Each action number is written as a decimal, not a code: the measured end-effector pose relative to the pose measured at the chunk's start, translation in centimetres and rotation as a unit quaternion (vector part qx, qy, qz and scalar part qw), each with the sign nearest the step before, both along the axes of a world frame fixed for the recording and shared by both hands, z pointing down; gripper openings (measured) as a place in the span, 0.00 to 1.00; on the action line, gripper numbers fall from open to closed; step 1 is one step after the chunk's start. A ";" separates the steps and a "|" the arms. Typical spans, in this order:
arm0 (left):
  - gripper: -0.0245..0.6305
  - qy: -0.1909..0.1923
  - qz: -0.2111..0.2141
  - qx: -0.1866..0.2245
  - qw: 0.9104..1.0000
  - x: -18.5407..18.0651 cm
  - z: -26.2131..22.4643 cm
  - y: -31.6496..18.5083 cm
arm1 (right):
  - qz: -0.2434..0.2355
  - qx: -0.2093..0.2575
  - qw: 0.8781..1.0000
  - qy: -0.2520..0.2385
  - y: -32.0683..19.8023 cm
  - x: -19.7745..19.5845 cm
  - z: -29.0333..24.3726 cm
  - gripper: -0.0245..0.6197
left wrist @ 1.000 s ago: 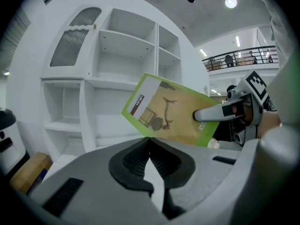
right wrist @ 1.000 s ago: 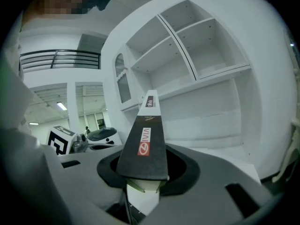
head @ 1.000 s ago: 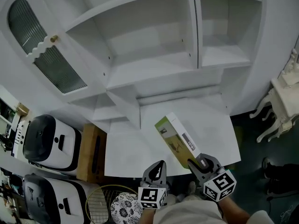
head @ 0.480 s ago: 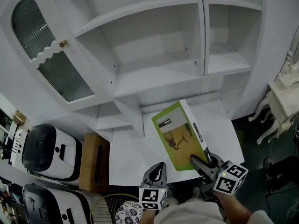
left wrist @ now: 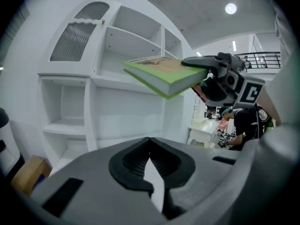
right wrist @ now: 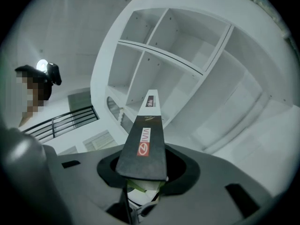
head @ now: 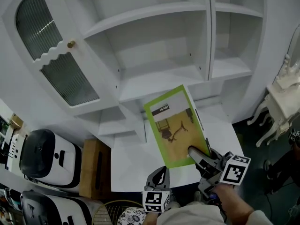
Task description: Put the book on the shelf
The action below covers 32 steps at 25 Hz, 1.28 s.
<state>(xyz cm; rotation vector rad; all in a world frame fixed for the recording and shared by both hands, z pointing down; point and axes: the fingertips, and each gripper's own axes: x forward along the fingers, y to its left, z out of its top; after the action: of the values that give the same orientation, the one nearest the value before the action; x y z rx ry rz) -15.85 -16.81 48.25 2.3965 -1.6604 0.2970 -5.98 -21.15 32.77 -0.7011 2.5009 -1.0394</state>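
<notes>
A book [head: 173, 125] with a green cover and a dark spine is lifted flat above the white counter [head: 131, 158], in front of the white shelf unit [head: 159, 81]. My right gripper [head: 194, 153] is shut on the book's near edge. In the right gripper view the dark spine [right wrist: 146, 139] runs out from between the jaws toward the shelf compartments. The left gripper view shows the book [left wrist: 164, 74] held level by the right gripper [left wrist: 206, 71]. My left gripper [head: 160, 172] stays low at the counter's front edge, shut and empty.
The cabinet door [head: 51, 55] with ribbed glass stands open at the left. Two white machines [head: 47, 156] and a wooden box [head: 96, 165] sit left of the counter. A white ornate table [head: 286, 93] stands at the right. A person [left wrist: 243, 121] is seen beyond it.
My right gripper has raised the book and carried it toward the shelf, turning its green cover up to face me. The left gripper has hardly moved.
</notes>
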 end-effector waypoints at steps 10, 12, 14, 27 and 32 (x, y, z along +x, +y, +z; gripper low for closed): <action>0.04 0.000 0.010 -0.001 1.000 -0.7 0.2 0.0 | -0.019 -0.098 0.987 -0.127 -4.7 -2.6 -2.4 0.25; 0.04 0.000 0.011 -0.004 1.000 -0.8 0.4 0.0 | -0.014 -0.112 0.984 -0.137 -5.6 -2.8 -2.3 0.25; 0.04 -0.001 0.010 -0.006 1.000 -0.9 0.5 0.0 | -0.008 -0.122 0.982 -0.146 -6.5 -2.7 -2.2 0.25; 0.04 -0.008 0.013 -0.012 1.000 -1.3 0.9 -1.1 | 0.013 -0.172 0.967 -0.190 -12.0 -2.5 -1.7 0.25; 0.04 -0.012 0.014 -0.009 1.000 -1.9 0.8 -1.7 | 0.017 -0.196 0.959 -0.203 -14.5 -2.8 -1.9 0.25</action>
<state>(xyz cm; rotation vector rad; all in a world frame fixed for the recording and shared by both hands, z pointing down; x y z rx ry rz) -17.76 -18.51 49.06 2.4142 -1.6272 0.3457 -8.76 -35.68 30.87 -0.5601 1.9468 -1.5148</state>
